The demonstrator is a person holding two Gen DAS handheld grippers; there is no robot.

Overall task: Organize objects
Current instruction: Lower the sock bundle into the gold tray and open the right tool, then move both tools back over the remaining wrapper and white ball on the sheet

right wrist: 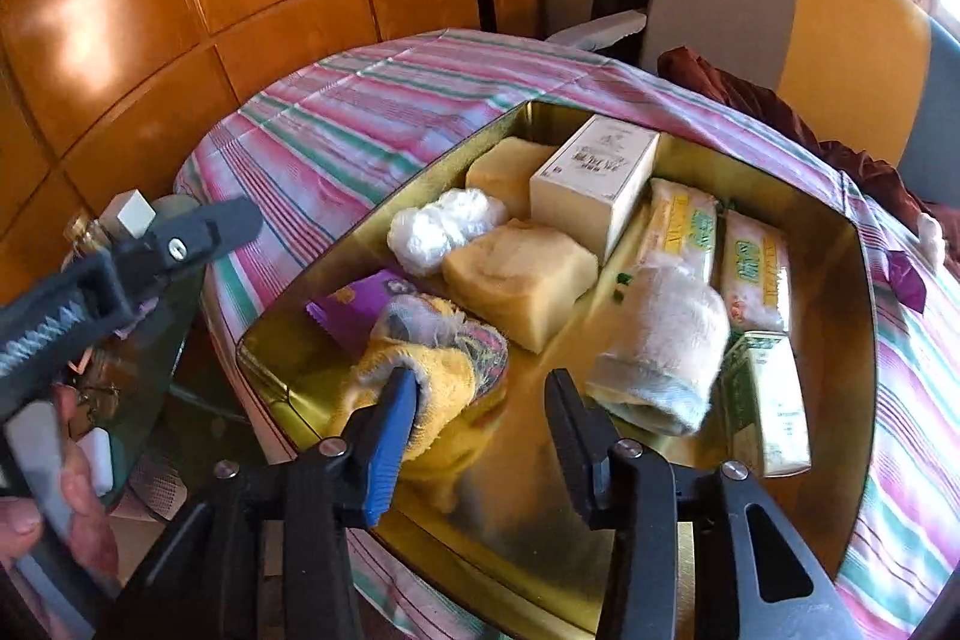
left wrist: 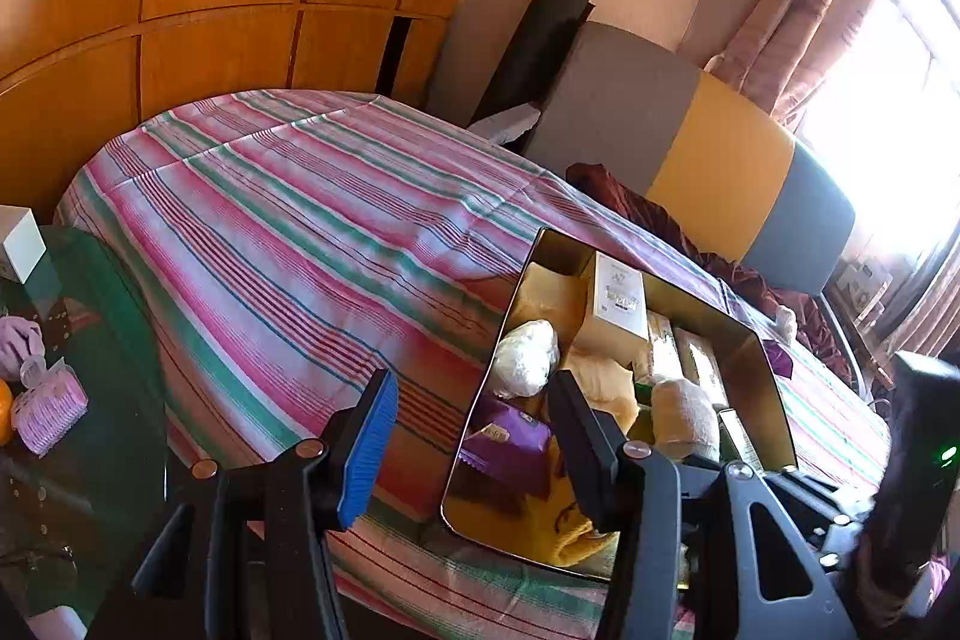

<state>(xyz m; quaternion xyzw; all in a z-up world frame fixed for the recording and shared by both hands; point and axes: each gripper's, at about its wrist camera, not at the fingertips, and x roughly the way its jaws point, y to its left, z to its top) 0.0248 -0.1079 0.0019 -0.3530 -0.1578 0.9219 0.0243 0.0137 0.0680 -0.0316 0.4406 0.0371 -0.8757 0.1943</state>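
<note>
Right gripper (right wrist: 480,436): jaws apart over the near end of the gold tin (right wrist: 864,340), nothing between the pads. Yellow cloth (right wrist: 444,382) lies against the outer side of its blue-padded left finger (right wrist: 390,454); not pinched. White sock (right wrist: 666,346) just beyond the right finger, apart from it.

Left gripper (left wrist: 474,454): jaws apart, empty, held over the striped bedspread (left wrist: 270,232) at the tin's left wall.

Tin contents, near to far: purple packet (right wrist: 354,304), two tan blocks (right wrist: 522,274), white wad (right wrist: 444,220), cream box (right wrist: 594,178); along the right wall, three packets (right wrist: 750,274) and a green carton (right wrist: 762,400).

Open room: bare gold floor between cloth and sock, directly under the right jaws. Bedspread left of the tin is free. Glass table (left wrist: 90,340) sits at the bed's left edge.
</note>
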